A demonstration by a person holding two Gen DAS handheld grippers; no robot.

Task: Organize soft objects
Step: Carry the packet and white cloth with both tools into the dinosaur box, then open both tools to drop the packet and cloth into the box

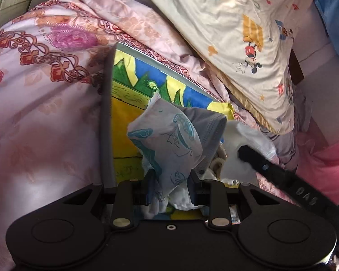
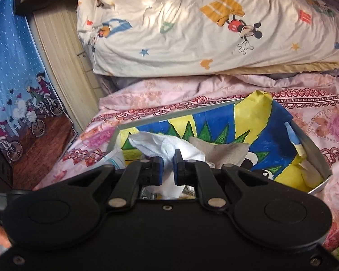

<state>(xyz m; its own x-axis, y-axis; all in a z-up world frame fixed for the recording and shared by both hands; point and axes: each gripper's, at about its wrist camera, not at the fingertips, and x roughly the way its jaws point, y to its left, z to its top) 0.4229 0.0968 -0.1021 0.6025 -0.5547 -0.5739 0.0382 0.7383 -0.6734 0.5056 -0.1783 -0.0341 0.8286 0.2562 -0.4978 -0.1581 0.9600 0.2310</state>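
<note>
A shallow box (image 1: 124,94) lined with a blue, yellow and green drawing lies on the pink floral quilt (image 1: 34,90); it also shows in the right wrist view (image 2: 282,135). My left gripper (image 1: 171,187) is shut on a crumpled pale printed cloth (image 1: 167,140) and holds it over the box, with a grey cloth (image 1: 208,122) behind it. My right gripper (image 2: 168,169) is shut on a white cloth (image 2: 160,146) inside the box; its black finger (image 1: 260,162) shows in the left wrist view against the white cloth (image 1: 237,135). A beige cloth (image 2: 219,151) lies beside it.
A cream Mickey Mouse pillow (image 2: 192,33) leans on the quilt behind the box, also in the left wrist view (image 1: 237,33). A blue curtain with cyclists (image 2: 13,79) and a wooden floor (image 2: 45,146) are at the left of the bed. Pink bedding (image 1: 327,162) lies at right.
</note>
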